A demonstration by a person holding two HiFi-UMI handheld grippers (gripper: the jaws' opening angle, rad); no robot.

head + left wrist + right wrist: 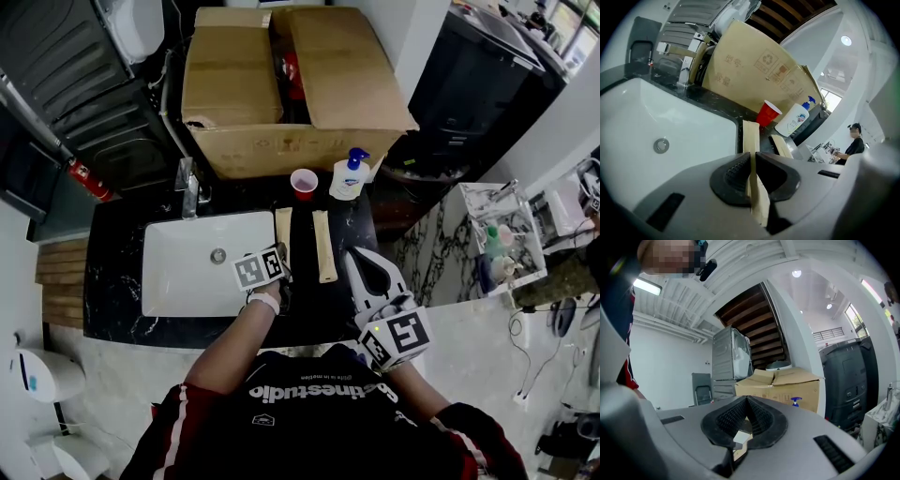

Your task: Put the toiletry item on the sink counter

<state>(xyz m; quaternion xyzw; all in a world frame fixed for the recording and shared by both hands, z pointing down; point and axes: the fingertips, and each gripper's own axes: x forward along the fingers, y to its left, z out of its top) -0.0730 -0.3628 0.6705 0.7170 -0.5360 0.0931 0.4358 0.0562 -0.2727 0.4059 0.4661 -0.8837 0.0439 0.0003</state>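
The person's dark shirt with red and white stripes (319,412) fills the bottom of the head view. Just above it, at centre frame, the left gripper (751,165) is clamped on the near end of a flat tan paper packet (750,136), which I take for the toiletry item. Its pads press on both faces. The packet runs up the frame along the right rim of the white rectangular sink basin (178,281), over the black stone counter (112,281). I cannot tell whether its far end touches the counter.

A second tan packet (323,246) lies just to its right, roughly parallel. Higher in the frame stand a red plastic cup (303,183) and a white pump bottle with a blue top (349,176), in front of a brown cardboard box (281,84). The right gripper (747,414), lower right of centre, has its jaws pressed together and grips nothing I can make out.

The step in hand looks like the set-down. The next move calls for lowering the packet flat onto the counter, clear of the basin edge, then letting the jaws part.
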